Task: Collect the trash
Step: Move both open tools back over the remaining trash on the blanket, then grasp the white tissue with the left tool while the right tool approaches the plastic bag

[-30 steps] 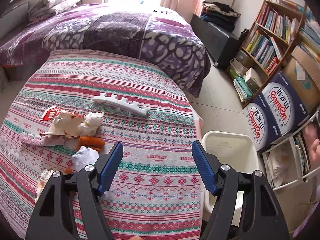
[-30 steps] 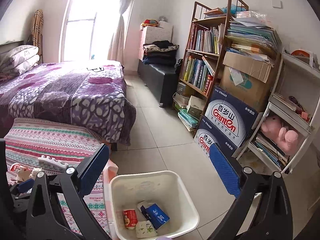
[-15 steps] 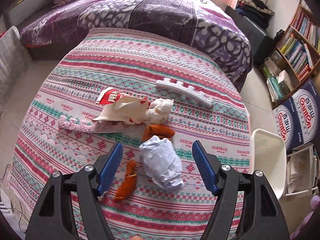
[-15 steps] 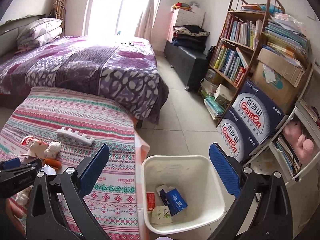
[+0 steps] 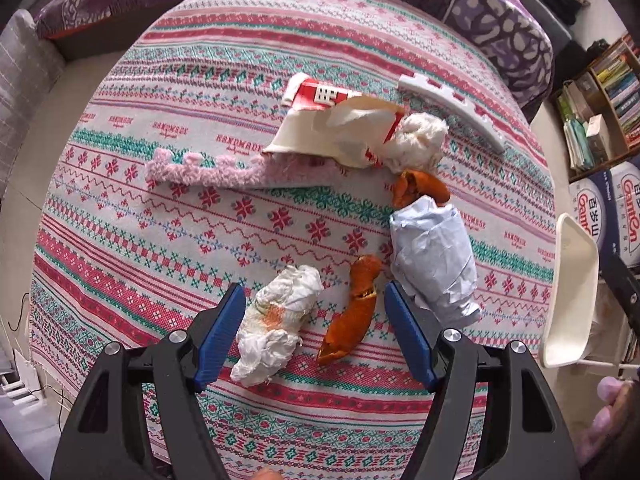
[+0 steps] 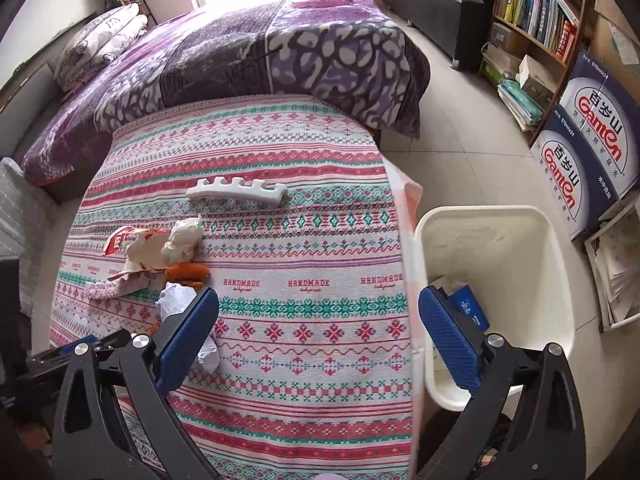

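Trash lies on a striped tablecloth [image 5: 160, 220]. My left gripper [image 5: 316, 336] is open and hovers over a stained white tissue wad [image 5: 276, 320] and an orange peel [image 5: 352, 312], both between its jaws. A crumpled pale blue paper [image 5: 432, 264] lies just right of it. Farther off are another orange peel [image 5: 420, 188], a white tissue ball [image 5: 416, 140], a torn red and cream package [image 5: 336, 120] and a pink knitted strip [image 5: 224, 172]. My right gripper [image 6: 320, 332] is open and empty above the table's right edge, beside the white bin [image 6: 560, 280].
A white notched plastic strip [image 6: 236, 192] lies toward the table's far side. The bin holds a blue packet [image 6: 468, 304]. A purple bed [image 6: 280, 48] stands behind the table. Bookshelves [image 6: 540, 4] and water boxes [image 6: 588, 140] are at the right.
My left gripper has swung left and lowered over the trash pile; the tissue wad and orange peel now sit between its jaws. My right gripper has turned left toward the table.
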Tool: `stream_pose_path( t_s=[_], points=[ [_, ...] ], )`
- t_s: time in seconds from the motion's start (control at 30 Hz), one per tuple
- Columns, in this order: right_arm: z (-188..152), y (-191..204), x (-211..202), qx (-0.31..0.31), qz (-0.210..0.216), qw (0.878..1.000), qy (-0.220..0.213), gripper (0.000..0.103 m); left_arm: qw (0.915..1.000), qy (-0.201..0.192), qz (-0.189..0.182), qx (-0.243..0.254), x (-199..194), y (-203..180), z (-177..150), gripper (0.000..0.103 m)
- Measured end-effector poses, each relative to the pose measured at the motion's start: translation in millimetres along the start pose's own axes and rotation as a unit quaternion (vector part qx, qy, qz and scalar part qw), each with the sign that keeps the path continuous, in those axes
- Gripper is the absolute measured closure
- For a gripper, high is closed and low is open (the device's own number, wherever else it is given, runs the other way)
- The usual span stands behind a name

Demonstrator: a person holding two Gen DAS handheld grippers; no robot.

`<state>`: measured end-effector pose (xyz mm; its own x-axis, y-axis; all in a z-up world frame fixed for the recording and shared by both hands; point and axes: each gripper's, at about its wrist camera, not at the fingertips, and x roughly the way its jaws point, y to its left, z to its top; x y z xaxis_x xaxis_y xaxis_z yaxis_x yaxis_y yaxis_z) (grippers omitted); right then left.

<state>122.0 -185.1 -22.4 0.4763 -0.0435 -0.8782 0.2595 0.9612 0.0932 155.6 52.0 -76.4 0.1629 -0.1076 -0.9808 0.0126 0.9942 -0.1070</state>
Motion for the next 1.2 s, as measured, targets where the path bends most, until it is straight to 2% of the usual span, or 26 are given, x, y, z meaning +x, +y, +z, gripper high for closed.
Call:
stream_pose_path(
  t_s=[0.07, 0.17, 0.37, 0.5, 0.53, 0.57, 0.63, 0.67, 0.7, 1.0, 1.13, 1.17, 1.2],
  points=[
    [-1, 6, 6, -0.002, 0.003, 1.0, 0.009, 0.007, 0.9998, 0.011, 0.009, 0.012, 6, 0, -4, 0.033],
    [-2, 14, 15, -0.001, 0.011, 1.0, 0.023, 0.007, 0.9992, 0.006, 0.029, 0.027, 7, 2, -7, 0.033],
    [-6, 33, 27, -0.027, 0.011, 0.999, 0.036, 0.007, 0.9978, 0.031, 0.054, 0.023, 19, 23, -11, 0.033],
    [-11, 50, 38, -0.051, 0.015, 0.997, 0.05, 0.007, 0.9976, 0.06, 0.033, 0.012, 34, 33, -16, 0.033],
    [-13, 56, 42, -0.059, 0.015, 0.997, 0.054, 0.007, 0.9971, 0.068, 0.032, 0.012, 38, 35, -18, 0.036],
    [-15, 60, 45, -0.065, 0.015, 0.996, 0.058, 0.007, 0.9965, 0.076, 0.033, 0.014, 42, 36, -19, 0.044],
    [-19, 69, 51, -0.078, 0.016, 0.995, 0.065, 0.007, 0.9968, 0.067, 0.038, 0.021, 42, 36, -21, 0.048],
    [-20, 73, 53, -0.083, 0.017, 0.994, 0.068, 0.007, 0.9972, 0.063, 0.032, 0.023, 40, 36, -21, 0.059],
    [-22, 77, 56, -0.088, 0.02, 0.993, 0.072, 0.007, 0.9977, 0.061, 0.022, 0.023, 38, 37, -21, 0.066],
    [-31, 99, 74, -0.108, 0.038, 0.989, 0.093, 0.008, 0.9997, 0.014, 0.02, -0.001, 10, 54, -14, 0.066],
    [-35, 108, 79, -0.116, 0.046, 0.987, 0.101, 0.019, 0.9998, -0.008, 0.018, -0.006, -5, 57, -10, 0.066],
    [-36, 109, 80, -0.116, 0.05, 0.986, 0.105, 0.026, 0.9997, -0.012, 0.018, -0.008, -8, 59, -8, 0.066],
    [-37, 110, 82, -0.115, 0.054, 0.986, 0.11, 0.039, 0.9997, -0.015, 0.017, -0.01, -10, 60, -7, 0.066]
  ],
)
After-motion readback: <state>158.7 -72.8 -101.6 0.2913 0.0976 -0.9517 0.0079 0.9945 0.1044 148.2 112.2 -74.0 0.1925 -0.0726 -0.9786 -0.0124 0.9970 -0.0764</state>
